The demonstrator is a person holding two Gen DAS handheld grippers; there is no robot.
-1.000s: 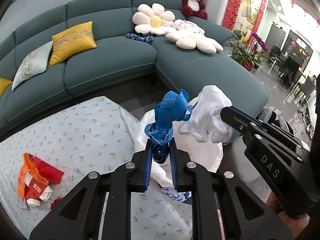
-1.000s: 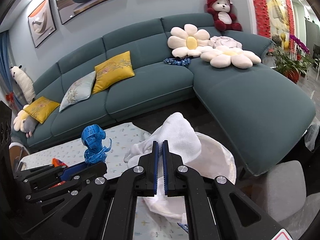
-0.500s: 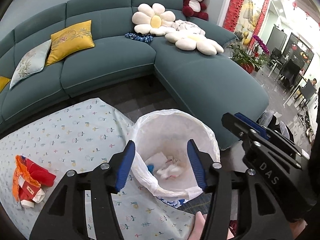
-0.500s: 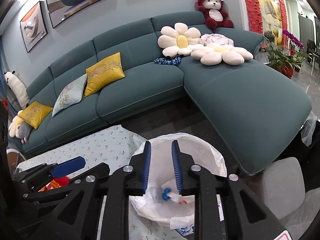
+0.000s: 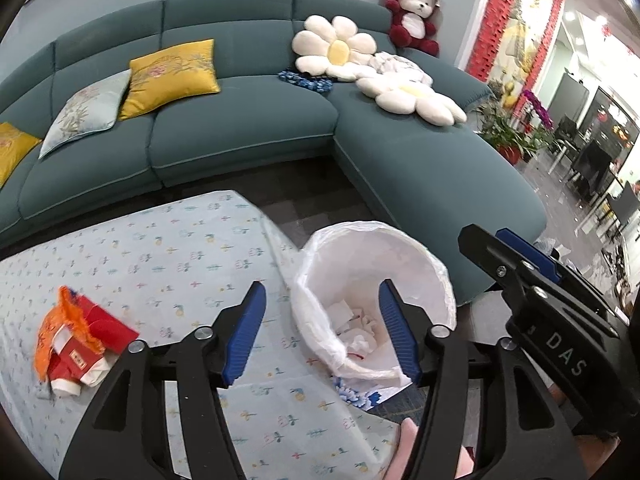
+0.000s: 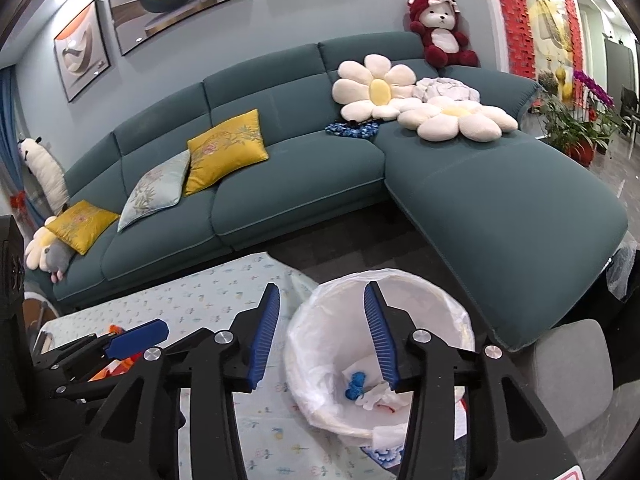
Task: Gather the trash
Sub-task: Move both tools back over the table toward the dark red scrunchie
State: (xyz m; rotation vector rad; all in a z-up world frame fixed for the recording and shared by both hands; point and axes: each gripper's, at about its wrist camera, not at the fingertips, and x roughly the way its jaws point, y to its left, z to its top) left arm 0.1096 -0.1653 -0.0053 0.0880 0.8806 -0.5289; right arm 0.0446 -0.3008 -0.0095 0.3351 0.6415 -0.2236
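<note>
The white bin [image 6: 448, 308] has a thin bag, white scraps and a blue tape [image 6: 356, 384] inside. Both claws, left [image 5: 322, 332] and right [image 6: 322, 336], are opening and hold nothing.

The only readable lettering is "DAS", printed on the right gripper [image 5: 508, 254] body.

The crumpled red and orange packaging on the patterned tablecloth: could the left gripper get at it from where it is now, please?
Probably yes. The crumpled red and orange packaging lies alone on the patterned tablecloth, nothing over it, and the left gripper, its jaws opening, holds nothing.
</note>
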